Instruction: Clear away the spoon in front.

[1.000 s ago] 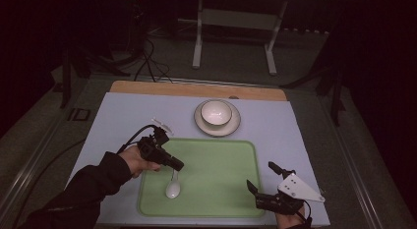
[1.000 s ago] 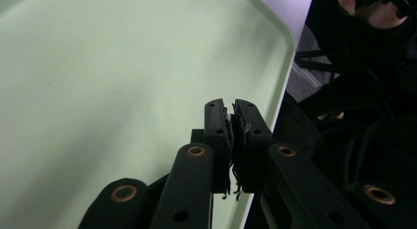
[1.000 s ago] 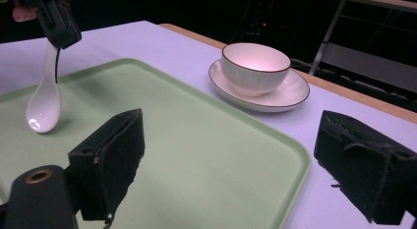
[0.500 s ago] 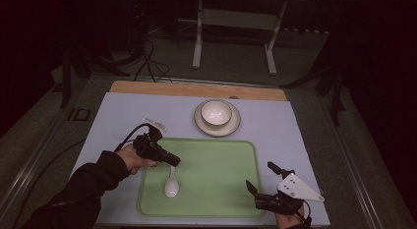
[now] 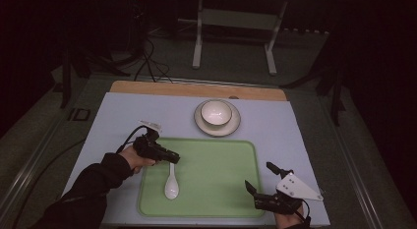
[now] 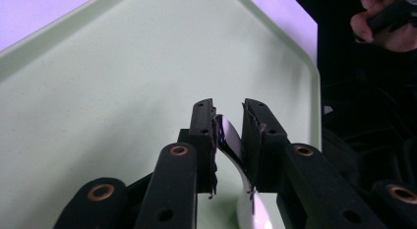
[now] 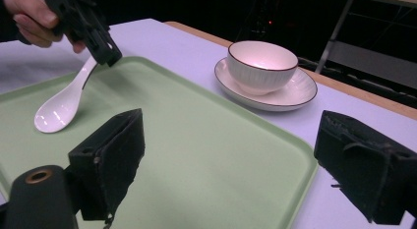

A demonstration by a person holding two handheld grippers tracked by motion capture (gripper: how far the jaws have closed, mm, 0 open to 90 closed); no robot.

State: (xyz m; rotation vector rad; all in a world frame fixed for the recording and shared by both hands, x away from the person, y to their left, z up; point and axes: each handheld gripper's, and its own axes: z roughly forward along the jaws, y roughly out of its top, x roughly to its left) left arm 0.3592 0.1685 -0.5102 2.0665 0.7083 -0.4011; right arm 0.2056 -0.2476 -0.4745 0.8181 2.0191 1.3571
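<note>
At about five o'clock on the tabletop (image 5: 305, 130), nearest the person, the right gripper (image 5: 261, 176) is held just off the tray's near right corner; its fingers (image 7: 110, 160) are spread wide apart with nothing between them, as is seen in the right gripper view. The green tray (image 5: 221, 189) is laid across the near half of the tabletop. At about eight o'clock within the tray, the white spoon (image 5: 171, 185) is seen with its bowl resting on the tray floor and its handle pointing toward twelve o'clock. The handle's tip is flanked by the fingers (image 6: 204, 135) of the left gripper (image 5: 171, 158); these have just been parting and now stand slightly apart, the handle lying between them with a narrow gap visible on at least one side, so the spoon is no longer clamped. Beyond the tray, at twelve o'clock, a white bowl (image 5: 217, 112) is set on a saucer (image 5: 235, 127), well apart from both grippers.
</note>
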